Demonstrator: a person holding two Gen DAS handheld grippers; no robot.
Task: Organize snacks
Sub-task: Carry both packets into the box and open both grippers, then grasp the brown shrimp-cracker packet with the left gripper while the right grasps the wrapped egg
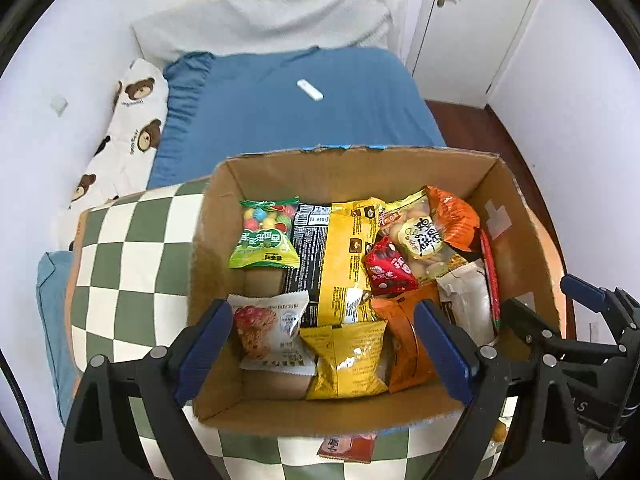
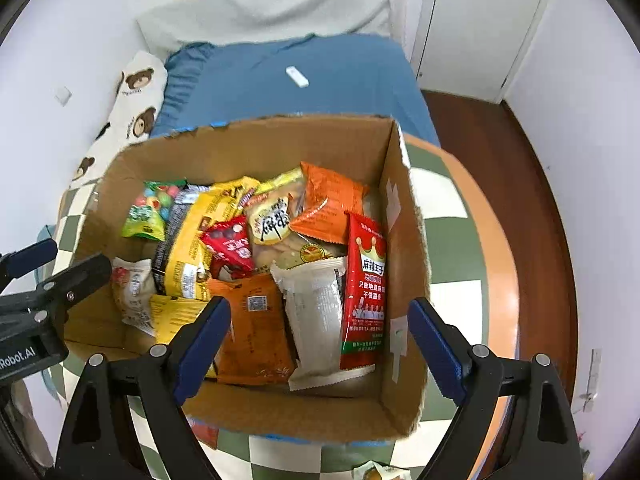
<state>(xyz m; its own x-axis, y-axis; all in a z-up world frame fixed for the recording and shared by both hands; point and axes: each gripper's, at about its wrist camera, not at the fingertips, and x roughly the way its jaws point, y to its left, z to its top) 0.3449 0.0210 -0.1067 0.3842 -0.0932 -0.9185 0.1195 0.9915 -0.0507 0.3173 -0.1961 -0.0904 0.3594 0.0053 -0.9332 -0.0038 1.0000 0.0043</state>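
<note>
The snack packets [image 1: 344, 264] are seen piled in the open cardboard box [image 1: 360, 168] at the centre of both views, the box resting on the checkered counter [image 1: 132, 240]. Both the left tongs [image 1: 324, 350] and the right tongs [image 2: 320, 346] are held spread wide and empty over the box's near edge. The packets are judged light, crinkly and slippery, with crushable contents — each is best pinched by a flat sealed end seam, such as that of the upright red packet [image 2: 365, 292] at the right of the right wrist view.

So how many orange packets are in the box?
2: one orange packet at the back right, another orange packet at the front middle of the box. More may be buried underneath.
</note>
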